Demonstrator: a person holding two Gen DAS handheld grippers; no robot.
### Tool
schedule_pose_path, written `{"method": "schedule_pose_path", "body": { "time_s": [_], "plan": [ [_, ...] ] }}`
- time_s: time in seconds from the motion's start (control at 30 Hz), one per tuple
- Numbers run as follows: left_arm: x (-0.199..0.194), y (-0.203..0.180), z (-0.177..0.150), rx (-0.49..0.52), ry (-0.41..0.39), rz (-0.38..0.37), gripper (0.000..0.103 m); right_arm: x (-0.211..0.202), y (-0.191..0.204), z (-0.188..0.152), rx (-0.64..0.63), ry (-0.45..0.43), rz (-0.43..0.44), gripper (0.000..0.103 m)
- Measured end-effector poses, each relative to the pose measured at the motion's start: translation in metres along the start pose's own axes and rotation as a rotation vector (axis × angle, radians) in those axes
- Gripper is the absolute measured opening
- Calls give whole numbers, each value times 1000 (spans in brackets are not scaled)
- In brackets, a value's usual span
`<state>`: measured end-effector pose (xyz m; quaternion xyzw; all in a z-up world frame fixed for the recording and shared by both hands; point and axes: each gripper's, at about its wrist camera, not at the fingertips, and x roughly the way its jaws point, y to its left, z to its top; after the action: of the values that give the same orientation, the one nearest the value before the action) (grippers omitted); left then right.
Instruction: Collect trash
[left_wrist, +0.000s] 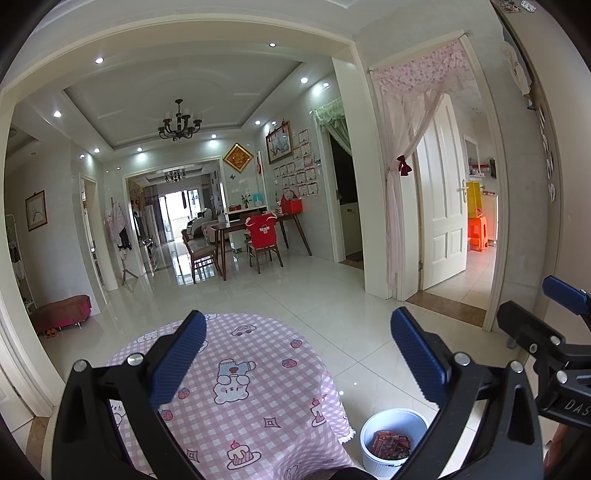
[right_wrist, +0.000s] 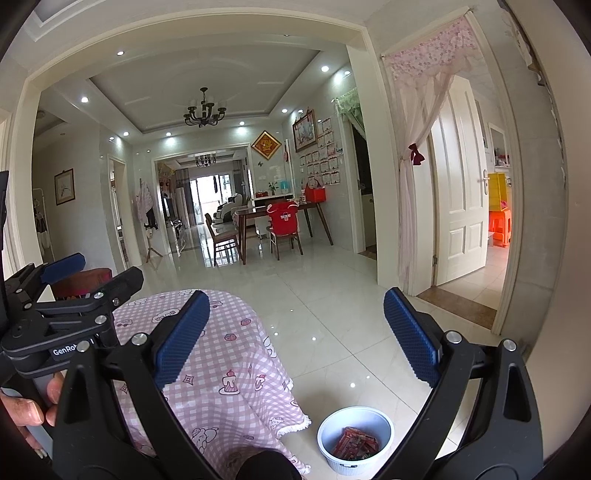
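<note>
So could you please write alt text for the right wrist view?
An open right gripper hangs above a pink checked tablecloth and a white bin holding red wrappers on a glossy tiled floor. The left gripper shows at left.

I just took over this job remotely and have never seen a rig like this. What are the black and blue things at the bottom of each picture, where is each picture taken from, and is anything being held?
There is no robot arm: a person carries a two-finger gripper in each hand. Each picture comes from a fisheye camera on one gripper, looking forward between its blue-padded fingers. The left gripper and the right gripper are both open and hold nothing. Below them is a table under a pink checked tablecloth; no trash shows on the part in view. Beside it on the floor stands a white bin with red wrappers inside.
</note>
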<state>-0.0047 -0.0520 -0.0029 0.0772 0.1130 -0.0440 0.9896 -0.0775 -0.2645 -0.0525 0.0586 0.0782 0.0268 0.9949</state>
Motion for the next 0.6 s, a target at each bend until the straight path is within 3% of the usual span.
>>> {"method": "schedule_pose_path", "body": {
  "time_s": [0.6],
  "plan": [
    [0,0,-1,5,4,-2,98,0,-1,-6,1,7,-10,94]
  ]
}}
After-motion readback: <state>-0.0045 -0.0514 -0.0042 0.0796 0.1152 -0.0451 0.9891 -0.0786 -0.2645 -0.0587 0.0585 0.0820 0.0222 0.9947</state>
